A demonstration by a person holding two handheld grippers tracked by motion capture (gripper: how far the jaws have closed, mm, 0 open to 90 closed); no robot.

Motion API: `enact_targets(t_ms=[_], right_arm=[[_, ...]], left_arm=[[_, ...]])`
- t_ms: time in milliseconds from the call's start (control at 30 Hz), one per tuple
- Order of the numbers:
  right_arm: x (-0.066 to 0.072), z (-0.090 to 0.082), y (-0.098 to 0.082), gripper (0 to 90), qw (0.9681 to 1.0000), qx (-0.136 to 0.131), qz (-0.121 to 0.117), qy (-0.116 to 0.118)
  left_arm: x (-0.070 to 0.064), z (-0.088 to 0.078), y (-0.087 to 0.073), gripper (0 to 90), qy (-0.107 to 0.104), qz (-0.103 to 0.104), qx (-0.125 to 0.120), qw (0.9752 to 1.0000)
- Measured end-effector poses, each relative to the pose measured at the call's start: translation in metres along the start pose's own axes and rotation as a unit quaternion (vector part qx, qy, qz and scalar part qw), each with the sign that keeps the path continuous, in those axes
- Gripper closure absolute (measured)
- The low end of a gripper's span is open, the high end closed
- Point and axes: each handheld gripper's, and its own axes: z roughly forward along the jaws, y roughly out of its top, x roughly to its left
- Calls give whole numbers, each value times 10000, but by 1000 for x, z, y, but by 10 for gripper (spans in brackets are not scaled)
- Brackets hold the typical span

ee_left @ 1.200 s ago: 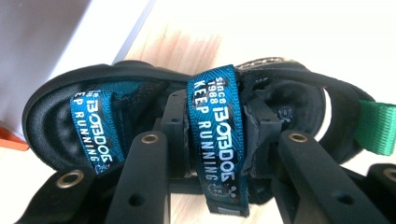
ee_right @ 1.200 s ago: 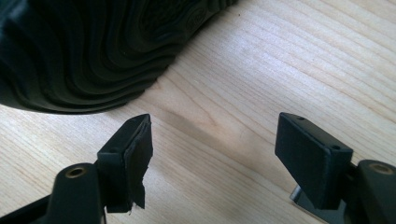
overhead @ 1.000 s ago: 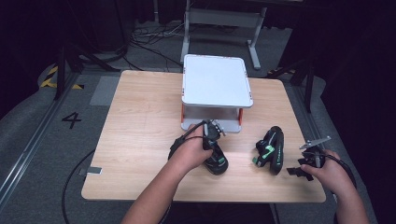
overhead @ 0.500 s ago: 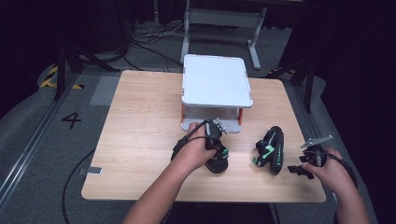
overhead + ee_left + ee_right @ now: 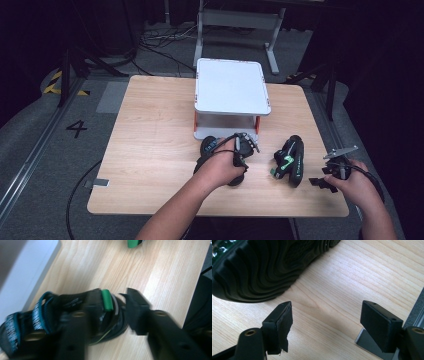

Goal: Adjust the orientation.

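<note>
Left fingers [image 5: 117,315] astride black shoe [image 5: 75,312]

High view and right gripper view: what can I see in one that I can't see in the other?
The high view brings the white two-shelf rack with red posts and the left gripper at a second black shoe. The right gripper view brings the ridged tread under the black shoe with green trim, close up. Shared: that shoe, the light wooden table, and the right gripper, its jaws open with nothing between them.

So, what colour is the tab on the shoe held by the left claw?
Green tab, left gripper view.
</note>
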Motion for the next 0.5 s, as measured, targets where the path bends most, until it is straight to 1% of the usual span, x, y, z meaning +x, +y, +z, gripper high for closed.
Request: enact_targets(t_ms=[33,67,133,200,267,300,367,400,467,500], right_arm=[[-1,0,-1,273,10000,7,-4,0],[-1,-1,-1,274,10000,7,3,-11],[-1,-1,-1,275,10000,-5,0,-12],[-2,-1,-1,275,10000,-4,8,-6],[-1,0,2,276,10000,5,-14,0],[-1,0,2,276,10000,5,-14,0],[-1,2,4,277,10000,-5,-57,27],[0,2,6,277,10000,4,-75,33],[1,3,8,283,9999,-7,-87,56],[2,4,9,291,9999,6,-109,72]], left_arm=[[1,1,0,844,-3,-46,-19,10000],[1,1,0,862,-9,-73,-28,10000],[1,0,-1,877,-26,-112,-3,9999],[0,-6,-4,881,19,-100,-4,9999],[0,-13,-9,882,64,-134,-29,9999],[0,-17,-13,882,52,-134,-23,9999],[-1,-28,-22,882,128,-144,-41,9998],[-1,-31,-27,882,133,-165,-39,9998],[0,-39,-41,882,146,-225,-40,9996],[0,-41,-45,882,134,-264,-32,9996]])
